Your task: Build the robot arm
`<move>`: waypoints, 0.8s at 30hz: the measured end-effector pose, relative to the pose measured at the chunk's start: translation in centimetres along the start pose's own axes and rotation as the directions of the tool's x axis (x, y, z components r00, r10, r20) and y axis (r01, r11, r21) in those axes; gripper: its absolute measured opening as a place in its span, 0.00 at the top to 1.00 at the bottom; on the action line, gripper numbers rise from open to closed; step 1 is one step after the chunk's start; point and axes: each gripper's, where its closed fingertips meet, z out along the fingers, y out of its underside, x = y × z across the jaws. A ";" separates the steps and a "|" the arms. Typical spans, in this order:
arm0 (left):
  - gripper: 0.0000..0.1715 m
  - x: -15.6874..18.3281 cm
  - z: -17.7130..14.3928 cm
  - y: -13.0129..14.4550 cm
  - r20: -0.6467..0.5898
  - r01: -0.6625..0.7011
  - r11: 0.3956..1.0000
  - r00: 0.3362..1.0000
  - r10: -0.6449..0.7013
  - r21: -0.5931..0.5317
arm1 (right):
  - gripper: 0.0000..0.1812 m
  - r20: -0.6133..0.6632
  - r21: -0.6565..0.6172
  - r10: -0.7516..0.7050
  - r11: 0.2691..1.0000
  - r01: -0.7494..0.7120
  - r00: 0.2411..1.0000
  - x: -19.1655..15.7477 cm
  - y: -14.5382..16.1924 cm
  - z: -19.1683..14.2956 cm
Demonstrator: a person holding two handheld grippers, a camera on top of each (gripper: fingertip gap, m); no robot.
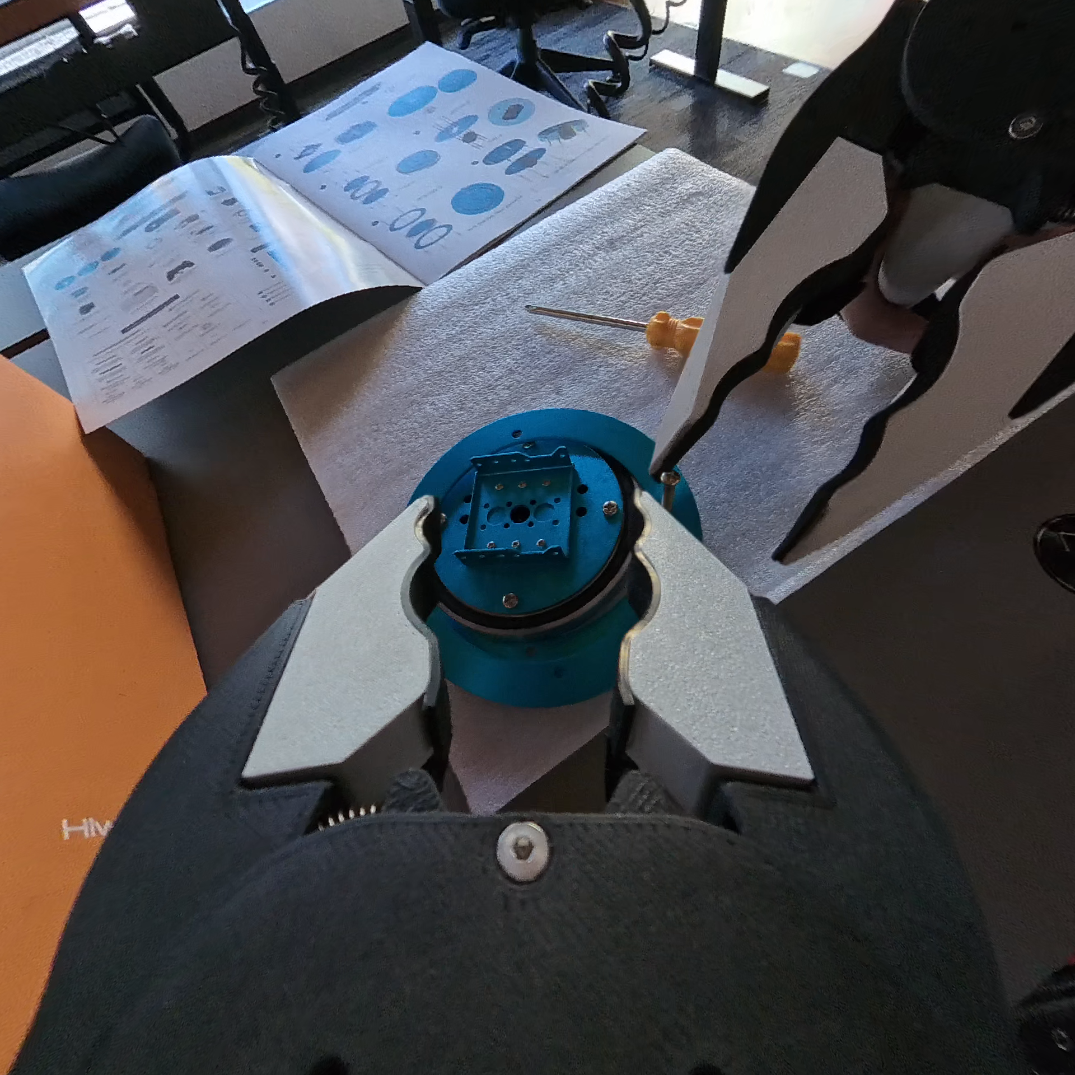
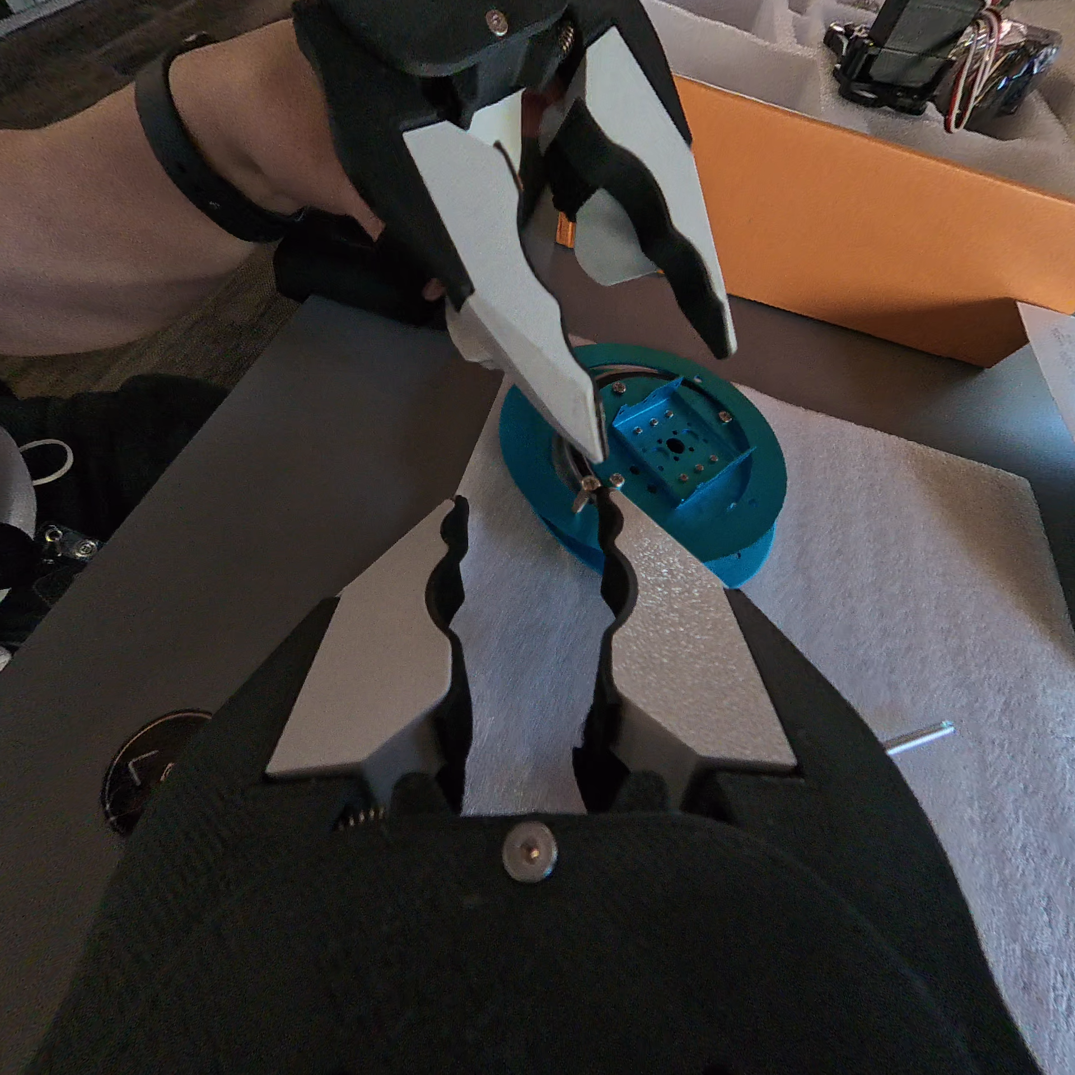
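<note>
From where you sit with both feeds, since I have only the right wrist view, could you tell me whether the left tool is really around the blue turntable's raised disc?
Observer: Yes. In the left wrist view, the left tool has one finger on each side of the raised disc of the blue turntable, apparently pressing its rim.
Operator: Thank you. I see only a metal shaft at my right edge; what is it?
Observer: A screwdriver with a yellow handle, lying on the white foam mat, partly behind the right tool.
Operator: And beyond the mat?
Observer: An open booklet with blue diagrams.
</note>
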 end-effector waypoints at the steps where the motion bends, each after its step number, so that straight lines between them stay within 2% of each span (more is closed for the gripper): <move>1: 0.63 0.1 -0.2 0.0 -0.014 0.008 1.000 1.000 -0.008 0.006 | 0.76 -0.008 0.005 0.002 1.000 -0.002 1.000 0.1 0.0 -0.2; 4: 0.61 1.1 -0.3 -0.4 -0.062 0.003 1.000 0.998 -0.002 0.018 | 0.76 -0.024 0.024 0.015 1.000 -0.014 1.000 0.5 -0.2 -0.5; 8: 0.61 1.1 0.1 0.5 -0.026 -0.055 0.997 0.998 0.054 -0.046 | 0.77 -0.025 0.005 -0.014 1.000 0.014 1.000 0.8 -0.3 -0.4; 11: 0.61 0.8 -1.1 1.3 -0.020 -0.048 0.997 0.999 0.047 -0.056 | 0.90 0.018 -0.018 -0.039 0.999 0.040 0.999 1.1 -0.4 -1.1; 12: 0.61 0.7 -1.6 1.6 -0.024 -0.036 0.998 0.999 0.035 -0.057 | 0.91 0.037 -0.030 -0.046 0.998 0.048 0.998 1.3 -0.6 -1.3; 17: 0.55 0.2 -3.3 2.8 -0.004 -0.032 0.995 0.999 0.032 -0.096 | 0.84 0.135 -0.110 -0.084 0.989 0.099 0.987 2.6 -1.2 -1.8; 20: 0.54 -0.1 -3.2 3.4 0.019 -0.045 0.990 0.999 0.048 -0.134 | 0.77 0.161 -0.091 0.028 0.996 -0.013 0.987 3.8 -1.2 -1.9; 24: 0.53 -0.3 -3.3 4.6 0.017 -0.012 0.984 1.000 0.016 -0.179 | 0.76 0.167 -0.018 0.160 0.987 -0.159 0.973 5.0 -0.6 -2.7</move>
